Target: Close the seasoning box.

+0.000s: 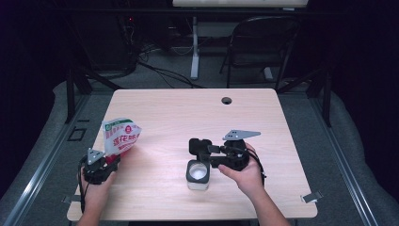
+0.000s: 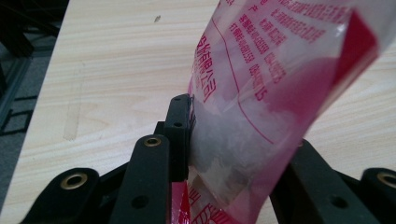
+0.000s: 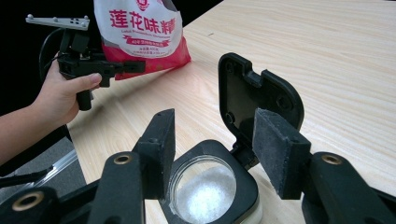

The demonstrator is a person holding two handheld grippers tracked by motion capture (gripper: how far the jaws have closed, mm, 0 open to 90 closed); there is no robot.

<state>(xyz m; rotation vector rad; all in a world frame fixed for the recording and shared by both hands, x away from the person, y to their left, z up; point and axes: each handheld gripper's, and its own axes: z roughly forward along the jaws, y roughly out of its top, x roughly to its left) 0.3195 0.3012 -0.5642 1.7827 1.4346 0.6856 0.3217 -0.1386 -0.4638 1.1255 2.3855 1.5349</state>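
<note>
A red and white bag (image 1: 121, 135) printed with red characters stands tilted at the table's left, and my left gripper (image 1: 110, 162) is shut on its lower corner. Up close, the bag (image 2: 261, 93) fills the gap of the left gripper (image 2: 238, 135), pressed against the left pad. Front centre sits a small clear jar (image 1: 197, 175) of white granules with its black flip lid (image 1: 199, 144) swung open. My right gripper (image 1: 203, 155) hovers over it, open. In the right gripper view its jaws (image 3: 212, 128) straddle the jar (image 3: 205, 191) and lid (image 3: 252, 93) without touching; the bag (image 3: 140, 32) and left gripper (image 3: 126, 67) show beyond.
The light wooden table (image 1: 188, 113) has a cable hole (image 1: 227, 100) near its far edge. A dark folding chair (image 1: 263, 42) and cables stand on the floor behind. A metal clip (image 1: 311, 197) sits at the front right corner.
</note>
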